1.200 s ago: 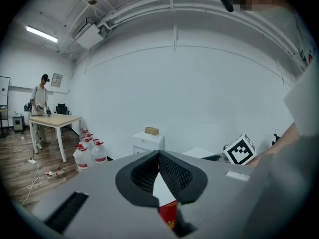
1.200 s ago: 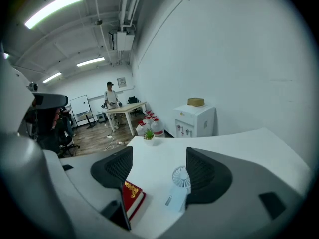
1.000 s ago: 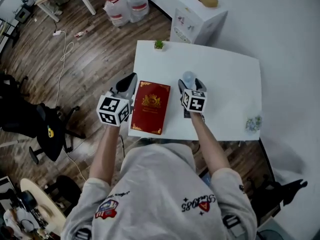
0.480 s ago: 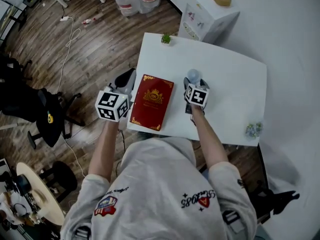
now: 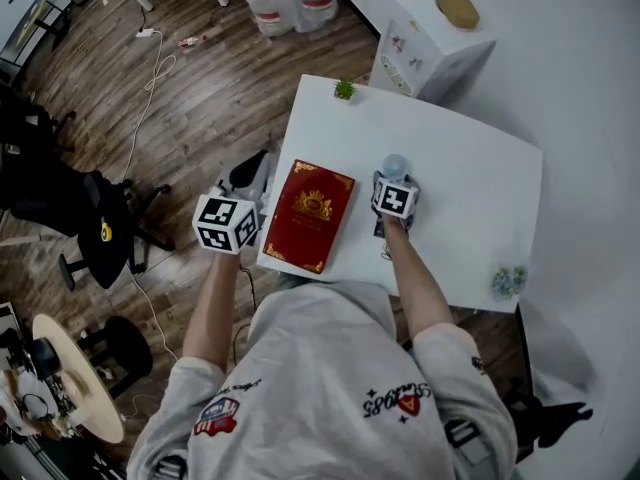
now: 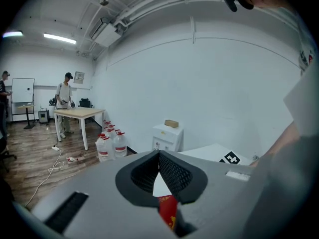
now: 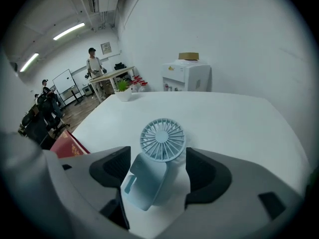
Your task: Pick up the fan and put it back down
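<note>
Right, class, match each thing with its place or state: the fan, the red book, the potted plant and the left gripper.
Things:
1. fan
2. red book
3. potted plant
4. left gripper

Places or states:
A. at the far left corner of the table
B. jaws shut, holding nothing
C. between the open jaws of the right gripper
D. lying flat along the table's left side

Pairs: 1-C, 2-D, 3-A, 4-B

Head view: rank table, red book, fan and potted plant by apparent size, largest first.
1. table
2. red book
3. fan and potted plant: similar, and the right claw hides part of the fan, so unranked.
</note>
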A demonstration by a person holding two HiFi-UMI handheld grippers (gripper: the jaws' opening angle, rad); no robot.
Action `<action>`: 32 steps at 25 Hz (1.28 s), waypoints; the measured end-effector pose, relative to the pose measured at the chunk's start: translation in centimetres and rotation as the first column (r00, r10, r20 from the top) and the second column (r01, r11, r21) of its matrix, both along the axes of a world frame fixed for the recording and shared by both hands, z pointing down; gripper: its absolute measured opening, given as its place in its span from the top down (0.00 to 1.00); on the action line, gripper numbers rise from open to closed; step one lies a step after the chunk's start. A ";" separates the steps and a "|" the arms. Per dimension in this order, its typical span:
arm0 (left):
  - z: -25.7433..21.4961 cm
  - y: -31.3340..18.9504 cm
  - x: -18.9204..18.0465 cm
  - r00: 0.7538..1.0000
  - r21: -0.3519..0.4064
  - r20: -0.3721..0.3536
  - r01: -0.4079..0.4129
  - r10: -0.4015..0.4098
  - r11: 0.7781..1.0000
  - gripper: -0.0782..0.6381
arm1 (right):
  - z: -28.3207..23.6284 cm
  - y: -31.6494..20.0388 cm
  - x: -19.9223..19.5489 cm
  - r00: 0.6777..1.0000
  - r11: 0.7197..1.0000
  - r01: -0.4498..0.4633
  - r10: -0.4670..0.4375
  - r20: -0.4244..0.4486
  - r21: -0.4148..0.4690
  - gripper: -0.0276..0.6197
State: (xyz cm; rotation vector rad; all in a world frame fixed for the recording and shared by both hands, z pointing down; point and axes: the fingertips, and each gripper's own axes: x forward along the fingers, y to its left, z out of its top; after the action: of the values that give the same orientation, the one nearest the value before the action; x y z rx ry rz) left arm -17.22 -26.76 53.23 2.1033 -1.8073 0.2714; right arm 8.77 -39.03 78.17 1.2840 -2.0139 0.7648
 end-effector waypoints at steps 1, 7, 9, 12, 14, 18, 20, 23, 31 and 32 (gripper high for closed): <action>0.0 0.0 -0.2 1.000 -0.001 -0.001 0.006 -0.006 1.000 0.88 | 0.3 0.0 -0.1 1.000 1.000 0.003 -0.003 -0.003 -0.004 0.42; 0.2 -0.5 -0.1 1.000 -0.007 -0.004 0.016 -0.016 1.000 0.88 | 0.3 -0.3 -0.2 1.000 1.000 0.020 -0.020 -0.003 -0.020 0.43; 0.3 -0.6 0.0 1.000 -0.008 -0.004 0.017 -0.017 1.000 0.88 | 0.3 -0.3 -0.1 1.000 0.999 0.030 -0.030 0.002 -0.032 0.45; 0.6 -0.6 0.2 1.000 -0.009 -0.005 0.018 -0.018 1.000 0.88 | 0.5 0.2 0.0 0.998 0.996 0.064 -0.064 -0.004 -0.057 0.48; 0.7 -0.6 0.3 1.000 -0.008 -0.006 0.019 -0.019 1.000 0.88 | 0.6 0.5 0.5 0.996 0.995 0.078 -0.080 -0.027 -0.059 0.49; 0.8 -0.8 0.7 1.000 -0.009 -0.008 0.010 -0.010 1.000 0.88 | 0.4 0.2 0.9 0.997 0.996 0.081 -0.081 -0.016 -0.038 0.49; 0.7 -0.9 1.0 1.000 -0.009 -0.007 0.001 -0.001 1.000 0.88 | 0.6 0.2 1.2 0.997 0.995 0.077 -0.077 -0.007 -0.061 0.55; 0.4 -0.9 1.4 1.000 -0.006 -0.006 -0.010 0.010 1.000 0.88 | 1.4 1.5 2.4 0.998 0.986 0.056 -0.059 -0.017 -0.157 0.61; -0.2 -0.5 1.5 0.999 -0.003 0.009 -0.039 0.039 0.999 0.88 | 0.4 2.4 3.5 0.998 0.991 0.051 -0.046 0.040 -0.125 0.62; -0.3 -0.4 1.5 0.999 -0.002 0.011 -0.043 0.043 0.999 0.88 | 0.0 2.4 3.5 0.998 0.993 0.057 -0.052 0.046 -0.107 0.62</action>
State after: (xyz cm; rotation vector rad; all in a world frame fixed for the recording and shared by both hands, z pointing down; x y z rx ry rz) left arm -15.67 -27.18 52.97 2.1459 -1.7687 0.2957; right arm 12.26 -36.65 78.21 1.1558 -2.0043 0.8702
